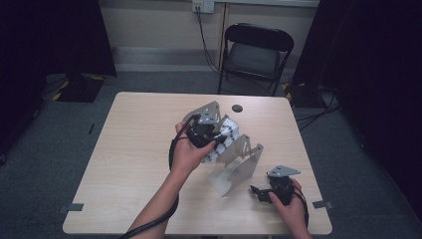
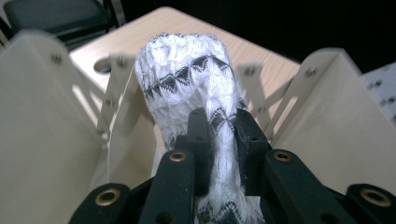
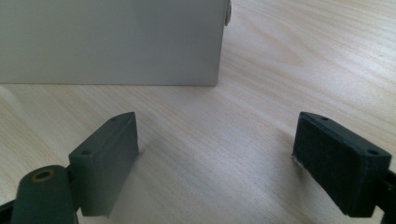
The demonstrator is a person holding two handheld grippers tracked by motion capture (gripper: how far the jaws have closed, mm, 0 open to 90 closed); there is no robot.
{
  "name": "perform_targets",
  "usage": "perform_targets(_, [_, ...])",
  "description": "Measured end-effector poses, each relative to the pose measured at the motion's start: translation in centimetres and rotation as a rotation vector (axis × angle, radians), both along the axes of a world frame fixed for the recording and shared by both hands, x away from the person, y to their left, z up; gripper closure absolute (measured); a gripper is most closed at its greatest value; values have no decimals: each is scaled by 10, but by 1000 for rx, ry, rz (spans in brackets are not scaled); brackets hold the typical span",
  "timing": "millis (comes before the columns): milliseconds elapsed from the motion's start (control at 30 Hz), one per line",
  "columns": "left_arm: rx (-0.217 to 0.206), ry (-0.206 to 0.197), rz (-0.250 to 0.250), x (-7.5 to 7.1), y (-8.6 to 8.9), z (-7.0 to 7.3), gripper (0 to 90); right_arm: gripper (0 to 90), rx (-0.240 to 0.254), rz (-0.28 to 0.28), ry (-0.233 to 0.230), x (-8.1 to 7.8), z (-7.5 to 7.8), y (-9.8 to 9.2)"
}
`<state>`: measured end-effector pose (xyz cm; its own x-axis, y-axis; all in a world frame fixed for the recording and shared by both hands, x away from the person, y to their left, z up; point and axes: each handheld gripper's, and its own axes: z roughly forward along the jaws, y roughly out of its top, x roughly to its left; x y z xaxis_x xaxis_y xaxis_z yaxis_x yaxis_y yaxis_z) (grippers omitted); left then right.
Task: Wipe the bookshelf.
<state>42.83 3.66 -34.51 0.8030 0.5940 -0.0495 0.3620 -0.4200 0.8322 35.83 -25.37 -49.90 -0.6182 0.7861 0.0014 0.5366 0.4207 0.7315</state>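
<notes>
Now the left tongs (image 2: 219,135) pinch a white knitted cloth (image 2: 187,79) with dark zigzag bands, held above the grey metal rack (image 1: 234,169) at mid-bench (image 1: 129,149). Right tongs (image 3: 217,163) (gaping, holding nothing) rest near the rack's right end.

We count one desk (image 1: 129,149), two grippers, left gripper (image 2: 219,135) and right gripper (image 3: 217,158), and two hands, left hand (image 1: 186,154) and right hand (image 1: 291,209). On the desk we see one white-and-black patterned knit cloth (image 2: 182,79) and one pale folding rack (image 1: 236,169) made of several hinged panels; we can't tell the exact panel count. Behind the desk: one black folding chair (image 1: 256,52), one wall outlet plate (image 1: 203,6), plus one round cable hole (image 1: 237,108) in the desktop.
</notes>
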Motion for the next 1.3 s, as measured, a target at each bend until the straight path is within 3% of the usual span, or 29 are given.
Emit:
perform_targets(233, [32, 10, -29, 5, -14, -2, 792, 136, 0, -1, -1, 0, 0, 0])
perform_targets(500, [32, 33, -27, 8, -13, -12, 792, 135, 0, 2, 0, 0, 0, 0])
perform_targets(933, [16, 67, -22, 9, -16, -43, 792, 135, 0, 2, 0, 0, 0, 0])
perform_targets(1067, [28, 88, -18, 9, -15, -53, 793, 135, 0, 1, 0, 0, 0, 0])
perform_targets(1300, [8, 127, -4, 10, -14, -72, 791, 135, 0, 2, 0, 0, 0, 0])
